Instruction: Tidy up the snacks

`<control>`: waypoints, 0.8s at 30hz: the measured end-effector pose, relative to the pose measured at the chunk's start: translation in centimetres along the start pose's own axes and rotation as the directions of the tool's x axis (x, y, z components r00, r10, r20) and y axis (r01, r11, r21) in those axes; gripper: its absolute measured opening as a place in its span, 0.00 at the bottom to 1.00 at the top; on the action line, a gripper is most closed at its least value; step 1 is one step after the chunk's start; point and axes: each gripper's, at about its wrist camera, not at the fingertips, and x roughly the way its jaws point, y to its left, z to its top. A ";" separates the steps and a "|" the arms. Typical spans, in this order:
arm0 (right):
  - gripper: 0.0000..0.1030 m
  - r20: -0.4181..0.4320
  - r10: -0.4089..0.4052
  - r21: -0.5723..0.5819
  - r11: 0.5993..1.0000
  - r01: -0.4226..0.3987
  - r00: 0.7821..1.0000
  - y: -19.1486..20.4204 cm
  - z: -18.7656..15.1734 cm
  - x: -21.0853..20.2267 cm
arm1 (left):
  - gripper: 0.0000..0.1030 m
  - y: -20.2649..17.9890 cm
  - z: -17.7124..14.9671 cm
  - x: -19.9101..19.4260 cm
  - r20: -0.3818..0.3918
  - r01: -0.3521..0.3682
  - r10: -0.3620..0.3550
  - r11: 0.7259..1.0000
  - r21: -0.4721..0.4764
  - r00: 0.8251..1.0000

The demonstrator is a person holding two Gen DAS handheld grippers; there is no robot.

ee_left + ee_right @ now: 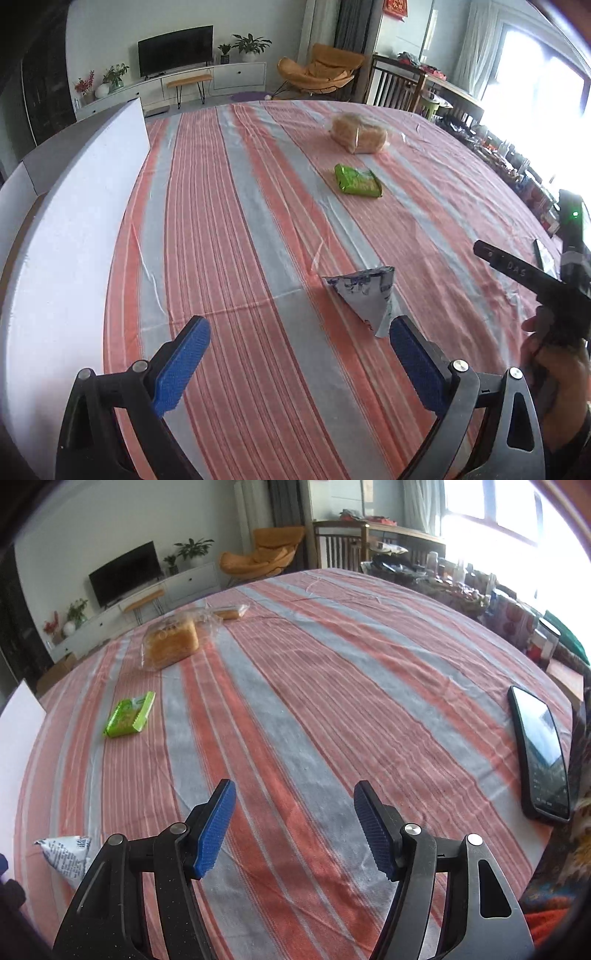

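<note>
A white and blue triangular pouch (364, 295) lies on the striped tablecloth just ahead of my left gripper (299, 339), close to its right finger. It also shows at the lower left of the right wrist view (66, 854). A green snack packet (357, 181) (129, 715) lies further out. A bagged bread loaf (359, 133) (171, 642) sits beyond it, with a smaller clear-wrapped pastry (229, 612) behind. My left gripper is open and empty. My right gripper (294, 814) is open and empty over bare cloth; its body (532, 273) shows at the right.
A white board (70, 236) stands along the table's left side. A black phone (541, 753) lies near the right edge. The striped tablecloth (332, 686) covers the table. Cluttered shelves and a chair stand beyond the far and right edges.
</note>
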 end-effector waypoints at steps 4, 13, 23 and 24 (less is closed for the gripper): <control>0.70 -0.013 -0.012 0.016 1.000 0.012 1.000 -0.5 -0.1 0.9 | 0.94 1.3 -0.9 2.5 -0.014 -0.033 0.033 0.999 -0.040 0.999; 0.81 -0.012 -0.068 -0.064 0.996 0.068 0.998 0.8 -0.6 1.7 | 0.95 1.8 -1.4 3.5 0.004 -0.081 0.081 0.997 0.001 0.997; 0.84 -0.012 -0.067 -0.069 0.995 0.066 0.998 0.8 -0.6 1.7 | 0.99 2.1 -1.3 3.3 0.006 -0.059 0.059 0.998 0.004 0.998; 0.84 -0.012 -0.067 -0.069 0.995 0.066 0.998 0.8 -0.6 1.7 | 0.99 2.0 -1.3 3.3 0.005 -0.061 0.061 0.998 0.006 0.998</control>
